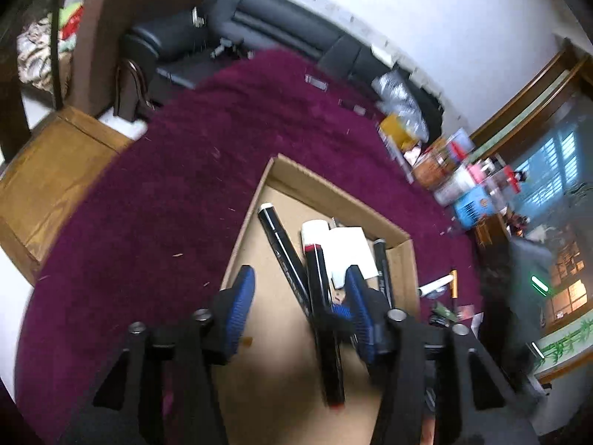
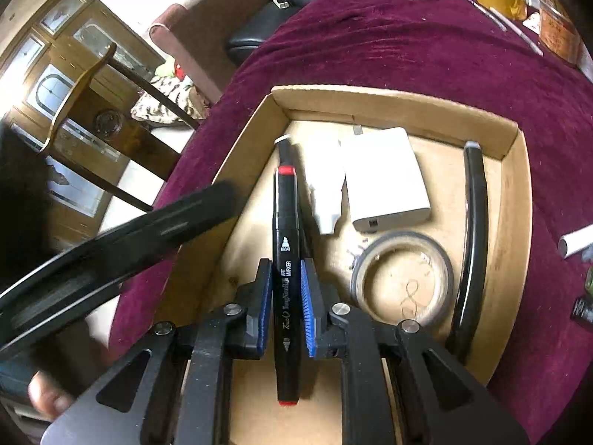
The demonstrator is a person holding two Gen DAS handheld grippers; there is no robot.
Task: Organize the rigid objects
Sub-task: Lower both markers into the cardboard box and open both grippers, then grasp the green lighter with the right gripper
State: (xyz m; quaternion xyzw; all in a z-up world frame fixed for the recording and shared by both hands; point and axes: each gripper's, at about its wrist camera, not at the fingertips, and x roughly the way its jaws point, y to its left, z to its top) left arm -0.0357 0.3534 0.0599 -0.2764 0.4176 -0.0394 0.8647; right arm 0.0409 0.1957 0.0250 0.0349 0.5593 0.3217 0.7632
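We see a shallow cardboard tray (image 2: pixel 515 200) sitting on the maroon-covered tabletop (image 2: pixel 407 48), w/ cloth showing on the tray's left, far and right sides. The tray's near-left floor is bare; the far half is crowded.

Right claw (image 2: pixel 286 304) is clenched on a black art marker (image 2: pixel 285 230) w/ red ends, blue pads pressing both sides of its barrel, marker pointing lengthwise away from the camera over the tray's floor. In the left wrist view that same marker (image 1: pixel 322 296) runs between the left claw's fingers but nearer the right-hand one; left claw (image 1: pixel 300 300) is released, jaws spread, pads not pressing on it.

Count inside the tray, right wrist view: 3 black markers in all, i.e. the held one, a second (image 2: pixel 287 148) w/ white cap partly behind it, a third (image 2: pixel 476 222) along the right wall. Also 1 white flat box (image 2: pixel 385 178), 1 white tapered piece (image 2: pixel 326 189) just left of it, 1 clear round lid (image 2: pixel 402 278) near the front.

Outside, at the right edge: a white tube (image 2: pixel 576 243) on the cloth. Far edge of the cloth holds boxes and small bits, blurred.
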